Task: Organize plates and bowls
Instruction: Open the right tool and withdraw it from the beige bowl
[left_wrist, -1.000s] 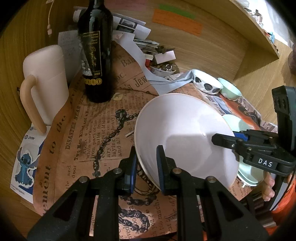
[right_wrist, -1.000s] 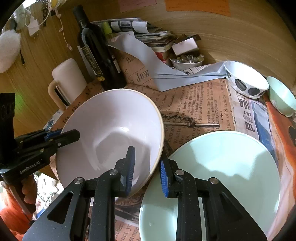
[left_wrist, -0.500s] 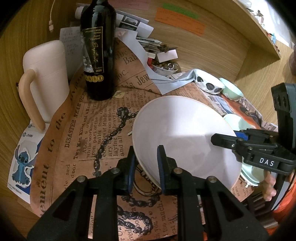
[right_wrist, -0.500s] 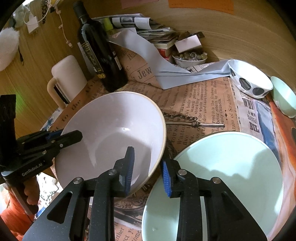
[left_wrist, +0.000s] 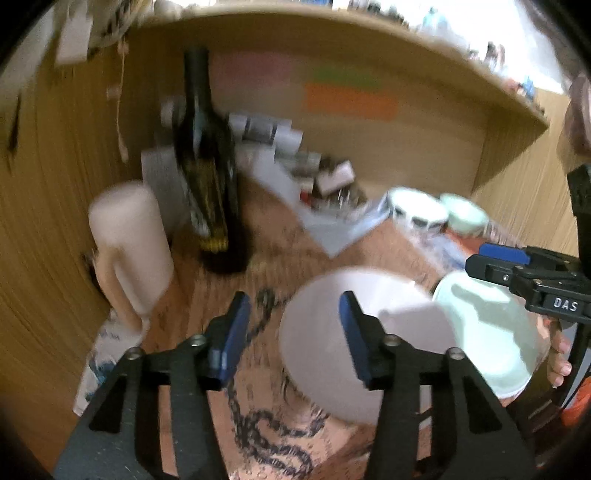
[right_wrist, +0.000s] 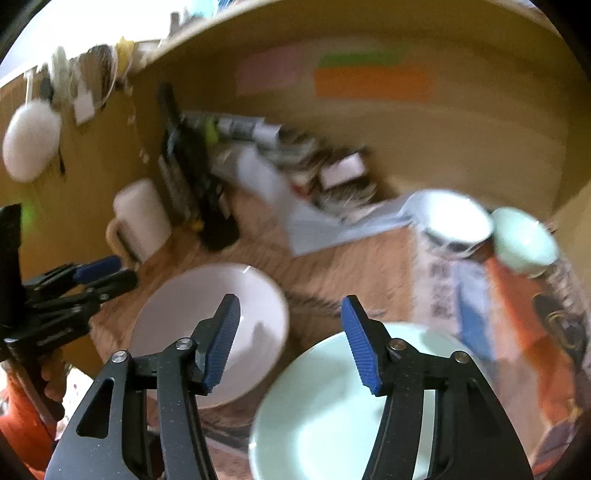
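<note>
A newspaper-covered counter (right_wrist: 351, 273) fills a wooden alcove. Both tools, left (left_wrist: 291, 332) and right (right_wrist: 290, 341), have just spread apart, releasing the wide white ceramic bowl (right_wrist: 192, 314), now resting flat.

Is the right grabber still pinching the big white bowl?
Apart. In the right wrist view the right gripper, whose jaws have just been opening, stands wide with nothing between its pads; the white bowl sits below.

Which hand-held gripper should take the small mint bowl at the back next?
Right, probably. The small mint bowl sits on the right hand-held gripper's side, both are open and empty, and the left hand-held gripper would have to cross over the white bowl and mint plate.
</note>
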